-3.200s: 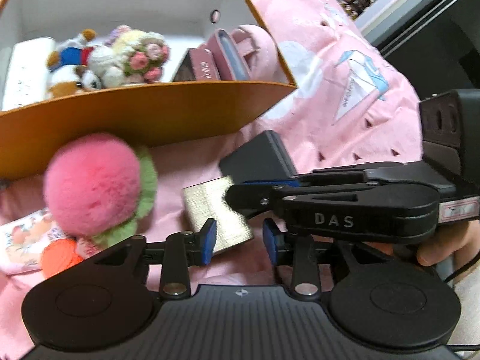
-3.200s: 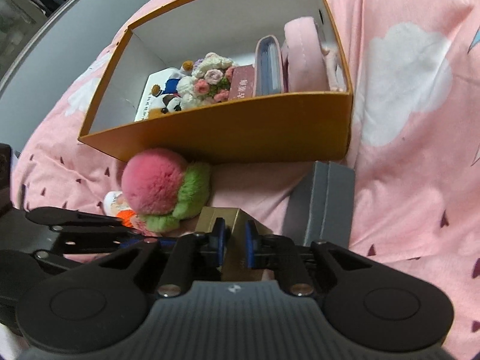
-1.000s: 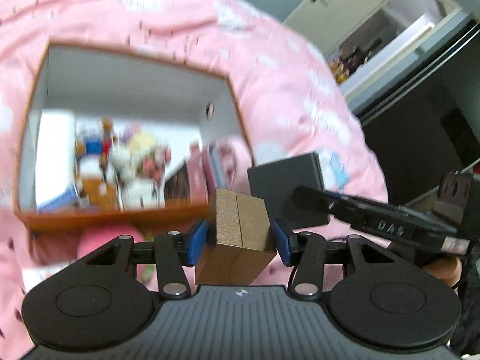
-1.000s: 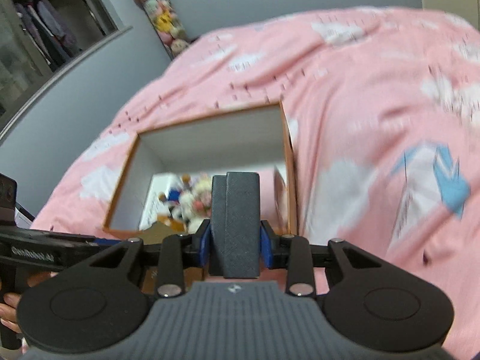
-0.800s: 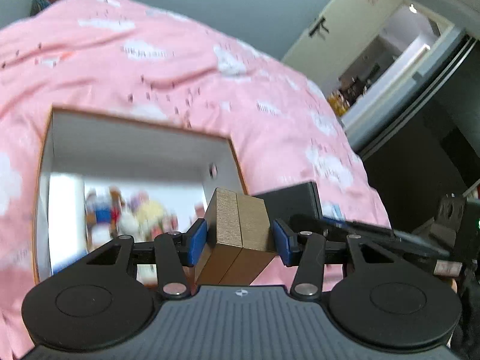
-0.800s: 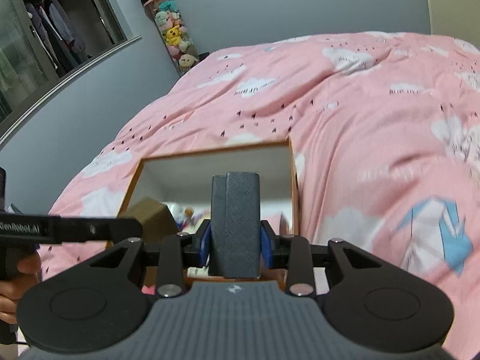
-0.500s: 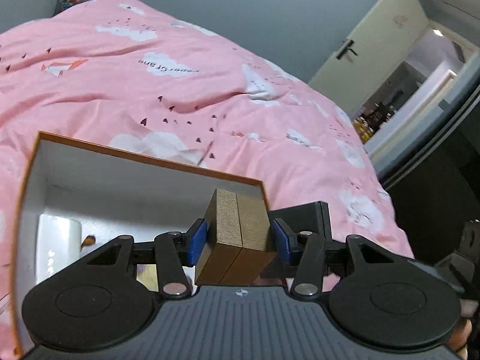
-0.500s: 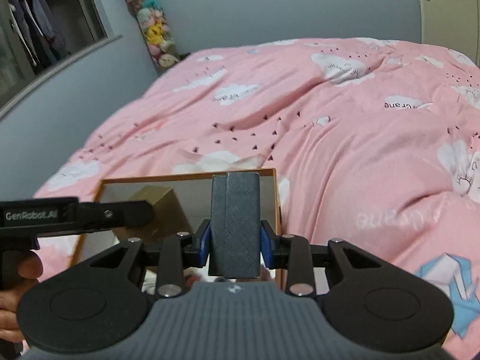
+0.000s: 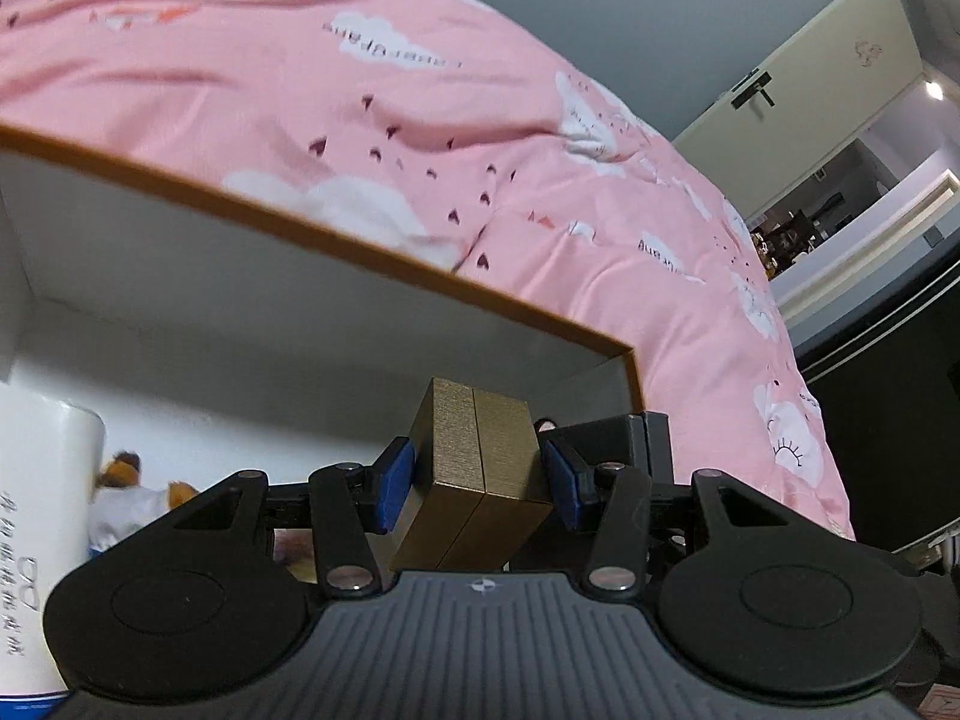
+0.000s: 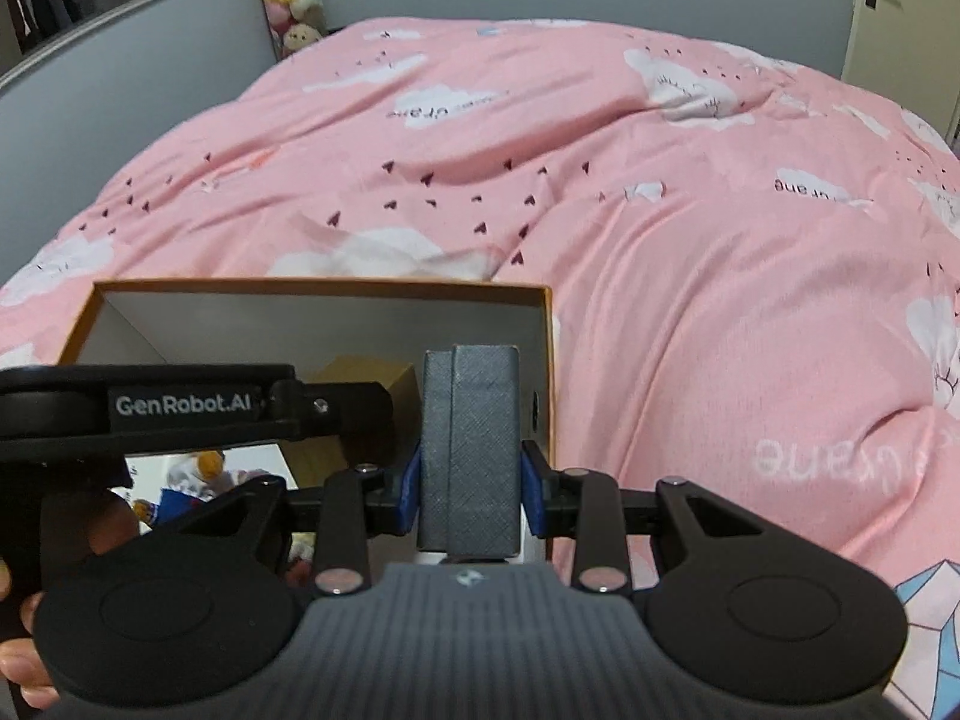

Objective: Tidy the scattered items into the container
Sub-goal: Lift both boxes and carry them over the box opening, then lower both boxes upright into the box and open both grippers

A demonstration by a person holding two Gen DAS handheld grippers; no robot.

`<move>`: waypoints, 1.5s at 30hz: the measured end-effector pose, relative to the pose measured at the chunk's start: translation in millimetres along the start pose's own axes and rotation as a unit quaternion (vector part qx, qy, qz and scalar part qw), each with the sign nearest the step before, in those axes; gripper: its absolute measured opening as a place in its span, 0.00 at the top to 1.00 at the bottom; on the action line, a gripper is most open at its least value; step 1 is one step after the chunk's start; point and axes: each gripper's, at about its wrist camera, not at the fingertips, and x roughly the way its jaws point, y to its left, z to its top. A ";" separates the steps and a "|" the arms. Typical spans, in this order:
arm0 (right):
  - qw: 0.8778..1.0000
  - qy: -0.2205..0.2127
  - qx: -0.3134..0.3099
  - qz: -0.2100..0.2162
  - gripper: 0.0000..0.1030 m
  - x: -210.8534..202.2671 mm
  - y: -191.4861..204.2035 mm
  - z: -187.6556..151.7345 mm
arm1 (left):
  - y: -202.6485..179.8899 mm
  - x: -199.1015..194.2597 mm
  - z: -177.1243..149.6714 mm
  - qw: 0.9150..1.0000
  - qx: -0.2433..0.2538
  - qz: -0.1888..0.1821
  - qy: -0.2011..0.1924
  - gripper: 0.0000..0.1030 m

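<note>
Since a second ago we have lowered both grippers toward the orange box (image 10: 547,324). Our left gripper (image 9: 477,475), angled downward, clamps the gold box (image 9: 474,480); our right gripper (image 10: 469,483) clamps the grey case (image 10: 469,450) above the box's right end.

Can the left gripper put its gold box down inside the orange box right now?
Probably yes. The left gripper grips the gold box over the orange box, whose top is open. The right gripper's grey case hangs close beside it, so it's a bit crowded.

Home bedroom: pink-quilted bed (image 10: 600,180), stuffed toys (image 10: 288,0).
</note>
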 end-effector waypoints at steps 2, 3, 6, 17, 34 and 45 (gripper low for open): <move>1.000 0.013 0.005 -0.007 0.65 3.8 -0.3 0.9 | 4.0 4.7 -3.1 1.000 -0.007 -0.001 0.004 0.46; 1.000 0.020 0.007 -0.009 0.65 6.1 -0.6 1.5 | 5.6 5.9 -4.7 1.000 -0.010 -0.002 0.005 0.46; 0.999 0.032 0.010 -0.017 0.65 11.7 0.5 3.1 | 10.9 9.1 -8.7 1.000 -0.019 -0.006 0.002 0.46; 0.998 0.050 -0.020 -0.031 0.65 22.2 11.8 6.3 | 27.3 17.8 -11.9 0.998 -0.054 -0.011 0.023 0.46; 0.999 0.044 -0.020 -0.004 0.47 1.4 11.1 -4.5 | 30.8 16.7 -4.0 0.997 -0.036 -0.003 0.075 0.49; 0.999 -0.024 0.044 -0.020 0.47 -54.4 -19.3 -33.0 | 14.5 19.3 1.8 0.999 0.012 0.011 0.033 0.50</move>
